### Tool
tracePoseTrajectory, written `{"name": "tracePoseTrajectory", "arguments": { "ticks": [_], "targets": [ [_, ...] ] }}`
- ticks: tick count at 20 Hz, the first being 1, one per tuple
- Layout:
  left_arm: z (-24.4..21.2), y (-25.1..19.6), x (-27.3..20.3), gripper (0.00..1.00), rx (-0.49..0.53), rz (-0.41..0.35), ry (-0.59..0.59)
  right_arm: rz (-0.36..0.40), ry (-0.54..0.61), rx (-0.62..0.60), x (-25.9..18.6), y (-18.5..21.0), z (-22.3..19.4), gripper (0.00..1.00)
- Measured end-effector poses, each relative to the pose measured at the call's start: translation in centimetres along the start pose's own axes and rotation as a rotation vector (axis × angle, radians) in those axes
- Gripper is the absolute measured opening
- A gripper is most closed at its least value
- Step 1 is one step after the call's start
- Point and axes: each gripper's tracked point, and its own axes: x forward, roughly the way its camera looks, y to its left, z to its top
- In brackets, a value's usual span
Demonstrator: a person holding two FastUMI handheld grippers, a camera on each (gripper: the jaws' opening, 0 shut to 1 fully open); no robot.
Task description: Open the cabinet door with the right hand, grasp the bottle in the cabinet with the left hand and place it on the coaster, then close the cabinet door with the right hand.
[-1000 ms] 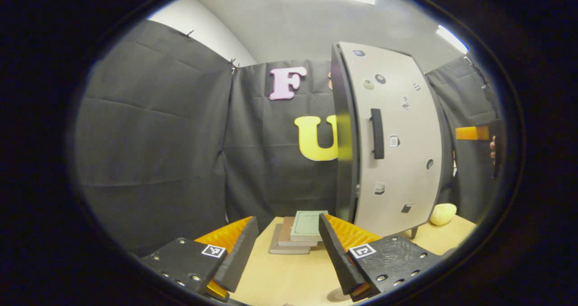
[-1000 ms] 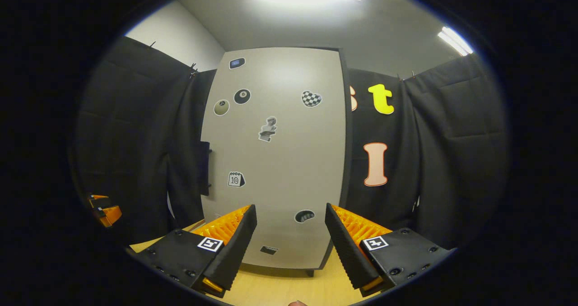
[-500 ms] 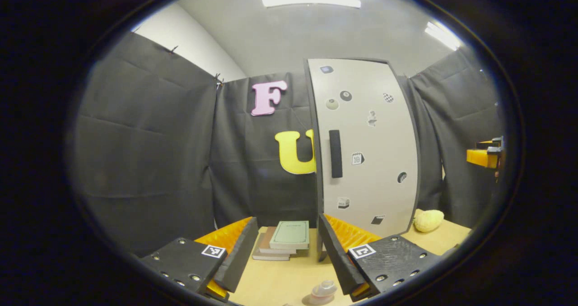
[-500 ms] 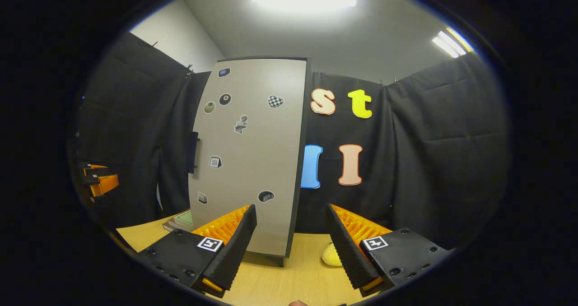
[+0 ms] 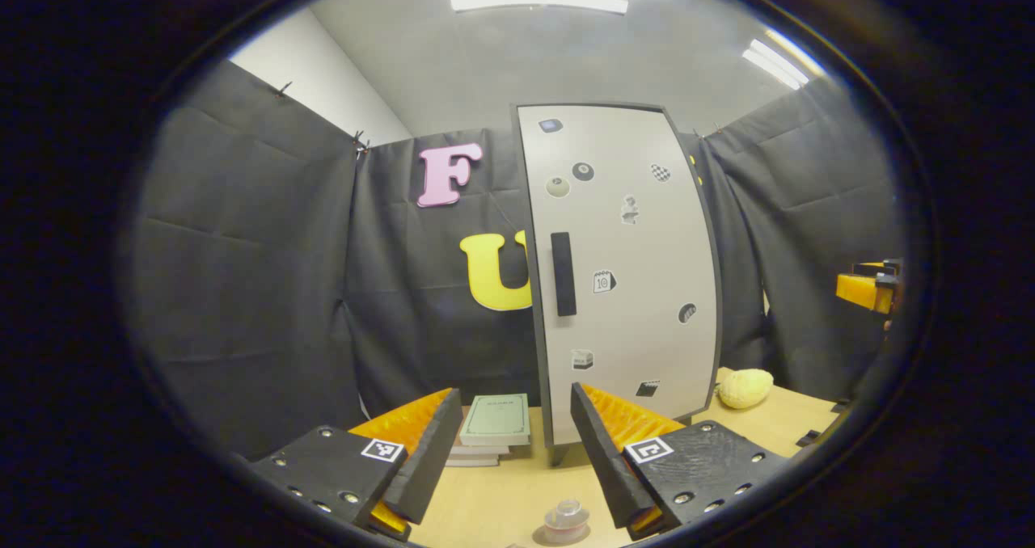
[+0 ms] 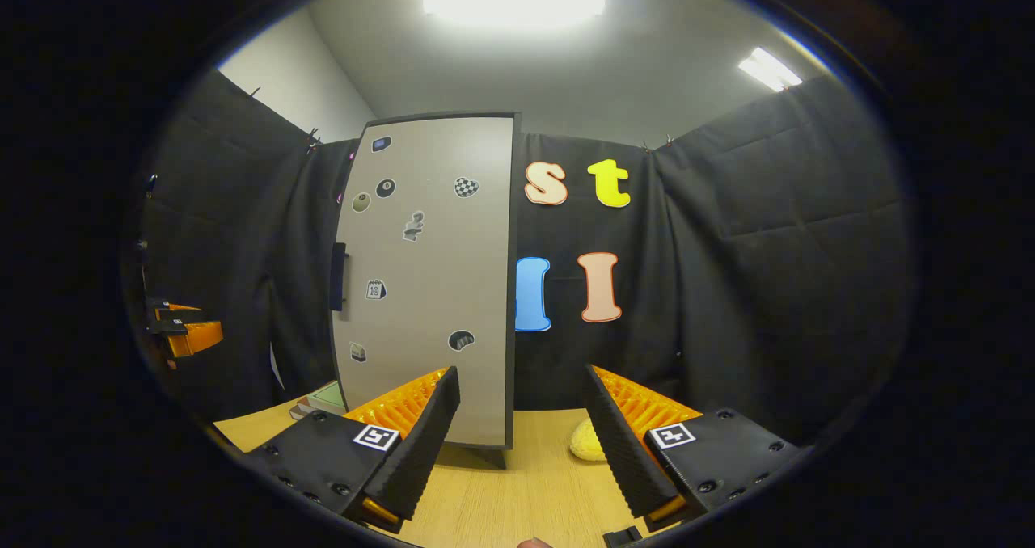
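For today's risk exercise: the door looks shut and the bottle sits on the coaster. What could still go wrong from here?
1. The bottle stands just below the open left gripper; a low swing as it pulls away could tip it off the coaster.
2. The door looks shut, but no latch is visible, so it may drift open.
3. The right gripper hangs open near the door; a stray move could bump it.

the left gripper (image 5: pixel 509 451) sits at the bottom of the frame, its two fingers spread apart with nothing between them. past them, right of centre, stands a tall grey cabinet door (image 5: pixel 623 273) dotted with small stickers, a black vertical handle (image 5: pixel 563 274) near its left edge. on the light wooden table (image 5: pixel 501 503), a stack of books with a pale green cover on top (image 5: pixel 495 423) lies just left of the cabinet's foot. a small clear bottle (image 5: pixel 565 517) stands at bottom centre. a yellow lumpy soft object (image 5: pixel 745 388) rests at lower right. the other gripper (image 5: pixel 869 289) shows at the right edge.
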Motion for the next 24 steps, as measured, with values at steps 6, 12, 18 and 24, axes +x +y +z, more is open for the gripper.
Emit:
{"name": "tracePoseTrajectory", "arguments": {
  "ticks": [6,12,18,24],
  "targets": [
    [0.9,0.5,0.1,0.81,-0.009,-0.013,-0.027,-0.028,-0.022,0.011,-0.3,0.4,0.8,0.96],
    [1.0,1.0,-0.3,0.81,-0.010,-0.003,-0.038,-0.026,-0.053,0.002,0.2,1.4,2.0,0.96],
    [1.0,1.8,-0.3,0.83,-0.029,0.015,-0.041,-0.011,-0.071,-0.014,1.4,2.8,2.8,0.96],
    [1.0,3.0,0.1,0.81,-0.017,0.045,-0.048,-0.002,-0.060,-0.007,2.4,3.8,2.4,0.91]
  ]
}}
